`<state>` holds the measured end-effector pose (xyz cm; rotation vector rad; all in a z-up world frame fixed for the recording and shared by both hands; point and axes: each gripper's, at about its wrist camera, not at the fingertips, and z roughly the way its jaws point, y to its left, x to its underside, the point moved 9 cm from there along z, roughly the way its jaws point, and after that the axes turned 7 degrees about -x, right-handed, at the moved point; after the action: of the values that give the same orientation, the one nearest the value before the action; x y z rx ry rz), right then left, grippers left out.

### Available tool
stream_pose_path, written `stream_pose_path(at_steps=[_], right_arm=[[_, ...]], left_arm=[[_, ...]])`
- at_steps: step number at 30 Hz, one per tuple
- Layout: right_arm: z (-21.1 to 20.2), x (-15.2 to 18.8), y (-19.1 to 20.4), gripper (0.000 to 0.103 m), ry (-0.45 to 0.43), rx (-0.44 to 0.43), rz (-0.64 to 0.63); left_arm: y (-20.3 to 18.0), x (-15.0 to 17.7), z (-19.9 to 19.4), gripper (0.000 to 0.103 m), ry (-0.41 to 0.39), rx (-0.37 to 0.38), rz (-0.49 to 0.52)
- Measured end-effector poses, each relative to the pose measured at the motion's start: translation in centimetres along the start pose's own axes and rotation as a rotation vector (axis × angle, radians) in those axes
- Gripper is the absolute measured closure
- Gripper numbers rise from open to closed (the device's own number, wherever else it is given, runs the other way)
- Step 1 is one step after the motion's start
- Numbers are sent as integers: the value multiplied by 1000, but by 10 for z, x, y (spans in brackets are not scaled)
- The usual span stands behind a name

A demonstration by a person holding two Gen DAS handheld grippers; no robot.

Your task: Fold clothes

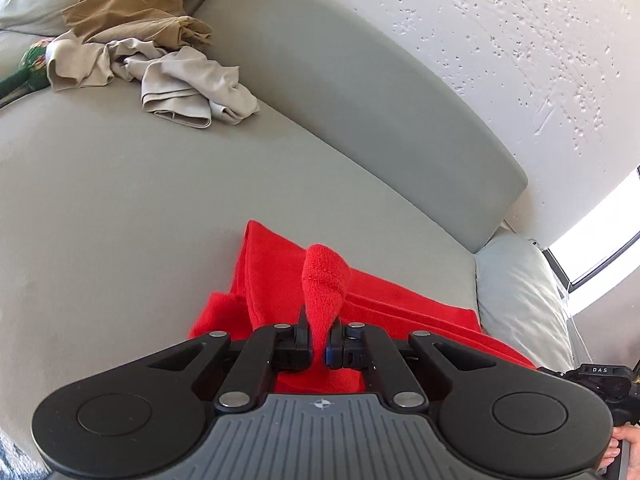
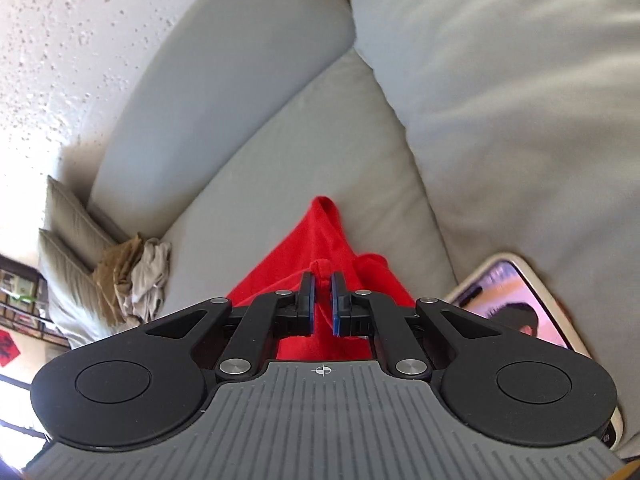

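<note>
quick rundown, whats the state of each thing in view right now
left gripper: shut on a raised fold of the red garment
right gripper: shut on a bunched edge of it
red garment: partly lying on the sofa, pinched up at two spots
beige garment: crumpled, unfolded
tan garment: crumpled, unfolded
phone: lying on the sofa, screen lit

A bright red fleece garment (image 1: pixel 280 264) lies rumpled on the grey sofa seat, two bunched edges raised
</note>
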<state>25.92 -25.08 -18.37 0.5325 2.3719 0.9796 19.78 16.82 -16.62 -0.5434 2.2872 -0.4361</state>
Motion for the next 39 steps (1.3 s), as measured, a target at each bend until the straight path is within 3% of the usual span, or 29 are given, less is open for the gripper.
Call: stream_pose_path(at_steps=[4, 8, 15, 19, 21, 23, 25, 28, 30, 36, 39], right_arm=[[-27, 10, -6, 95, -55, -21, 4], [-45, 12, -2, 95, -68, -17, -30], [-52, 27, -13, 95, -34, 44, -60], [-59, 37, -17, 80, -12, 84, -95], [-62, 42, -19, 55, -1, 103, -113], [-65, 47, -20, 51, 10, 121, -132], [-73, 47, -5, 51, 6, 91, -185], [-63, 48, 18, 51, 46, 48, -253], [-38, 50, 31, 51, 111, 54, -287], [29, 39, 45, 51, 241, 130, -335], [51, 30, 38, 51, 301, 170, -349]], left_arm=[[-6, 12, -24, 100, -27, 20, 8], [-6, 25, -28, 100, -1, 2, 32], [11, 63, -18, 92, 102, -140, 61], [21, 59, -45, 71, 49, -233, 71], [27, 53, -69, 69, -20, -311, 83], [27, 46, -91, 70, -100, -365, 101], [13, 42, -97, 70, -136, -341, 118], [-23, 43, -75, 70, -105, -234, 171], [-48, 47, -48, 68, -76, -207, 231], [-62, 39, 19, 66, 11, -272, 305], [-51, 34, 37, 62, 103, -271, 308]])
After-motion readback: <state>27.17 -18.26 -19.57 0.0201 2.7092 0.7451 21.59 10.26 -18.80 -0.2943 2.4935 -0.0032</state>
